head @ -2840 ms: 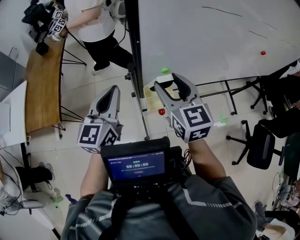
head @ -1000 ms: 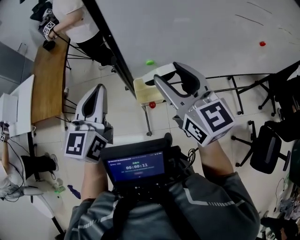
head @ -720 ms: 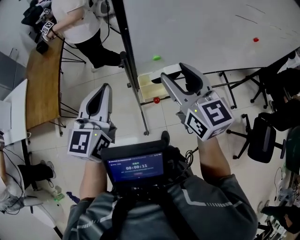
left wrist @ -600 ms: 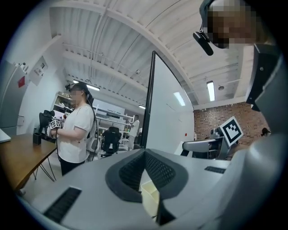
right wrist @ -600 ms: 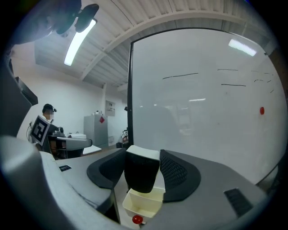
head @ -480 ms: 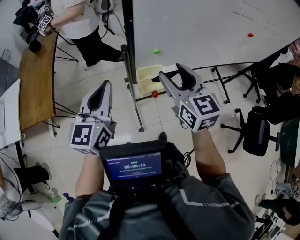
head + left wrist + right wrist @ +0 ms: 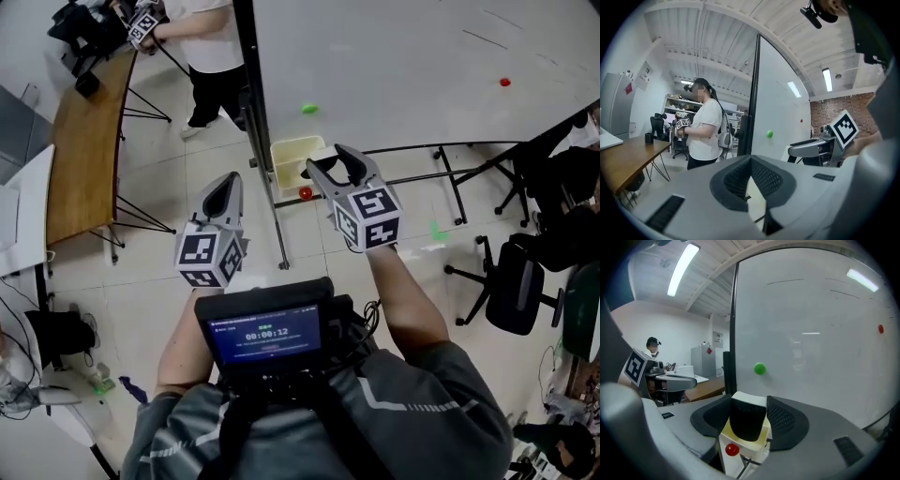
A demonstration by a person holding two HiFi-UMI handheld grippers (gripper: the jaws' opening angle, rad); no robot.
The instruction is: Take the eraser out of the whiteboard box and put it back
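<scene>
Our right gripper (image 7: 325, 159) has its jaws wide apart. The eraser (image 7: 747, 420), black with a white top, stands up in the whiteboard box (image 7: 752, 453), and we see it right in the gap between those jaws. We cannot tell if the jaws touch it. The box is pale yellow and sits by the lower corner of the big whiteboard (image 7: 811, 357). A little red magnet (image 7: 731, 449) sticks to the front of the box, and a green magnet (image 7: 760, 368) sits on the board above it. Our left gripper (image 7: 228, 180) is off to the left, away from the box. Its jaws are together at the tips, with nothing in them. A small screen (image 7: 267, 333) sits on our chest. Far off to the left, another person (image 7: 211, 37) stands by a brown worktop (image 7: 84, 150). A black chair (image 7: 516, 281) stands on the right.
</scene>
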